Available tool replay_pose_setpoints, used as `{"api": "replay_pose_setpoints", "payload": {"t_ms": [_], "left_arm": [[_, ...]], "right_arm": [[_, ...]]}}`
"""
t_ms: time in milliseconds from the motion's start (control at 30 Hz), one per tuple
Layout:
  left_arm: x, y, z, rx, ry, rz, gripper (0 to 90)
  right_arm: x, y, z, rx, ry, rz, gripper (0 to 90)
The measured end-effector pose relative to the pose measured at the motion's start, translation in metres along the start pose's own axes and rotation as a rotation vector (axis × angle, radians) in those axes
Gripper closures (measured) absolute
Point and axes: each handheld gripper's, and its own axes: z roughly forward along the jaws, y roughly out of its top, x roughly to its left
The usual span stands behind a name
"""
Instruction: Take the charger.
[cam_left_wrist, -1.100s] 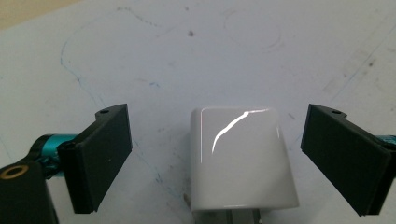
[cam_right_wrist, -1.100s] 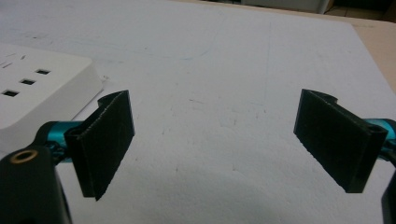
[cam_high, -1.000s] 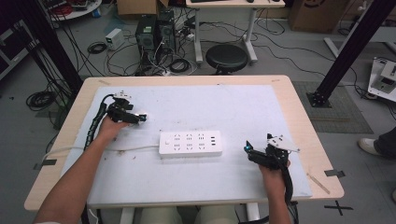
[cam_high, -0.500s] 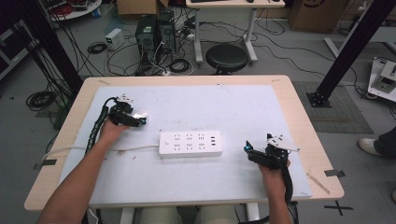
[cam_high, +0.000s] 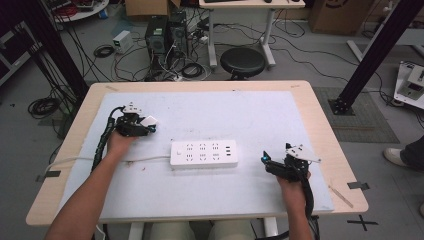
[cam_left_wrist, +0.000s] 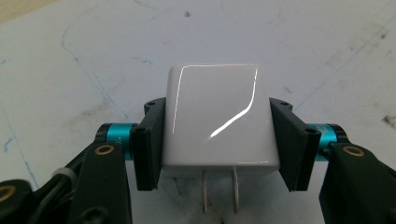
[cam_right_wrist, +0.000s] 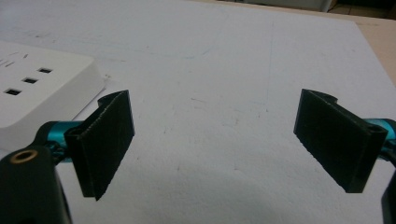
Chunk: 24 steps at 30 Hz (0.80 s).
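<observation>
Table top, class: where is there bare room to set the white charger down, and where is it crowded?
Bare: the white mat beyond the power strip, and the stretch between strip and right gripper. Crowded: around the left gripper holding the charger, near the strip's cord.

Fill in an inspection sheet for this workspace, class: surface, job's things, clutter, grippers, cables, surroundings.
Surface: white mat on a wooden table, faint marks.
Job's things: white plug, prongs toward the camera; power strip mid-mat.
Clutter: nothing seen.
Grippers: left gripper has just closed on the plug; right gripper open, holding nothing.
Cables: strip cord runs left.
Surroundings: stool, computer towers, floor cables.
</observation>
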Motion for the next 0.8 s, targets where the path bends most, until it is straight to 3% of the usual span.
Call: {"api": "replay_pose_setpoints", "payload": {"t_ms": [200, 500, 800], "left_arm": [[-0.005, 0.008, -0.017, -0.049, 0.023, -0.032, 42.5], [-0.023, 0.023, -0.049, -0.117, 0.069, -0.053, 42.5], [-0.044, 0.018, -0.071, -0.187, 0.088, -0.135, 42.5]], "right_arm": [[0.0, 0.0, 0.0, -0.004, 0.007, -0.006, 12.4], [0.0, 0.0, -0.001, -0.006, 0.016, -0.004, 12.4], [-0.002, -0.001, -0.001, -0.01, 0.032, 0.004, 12.4]]}}
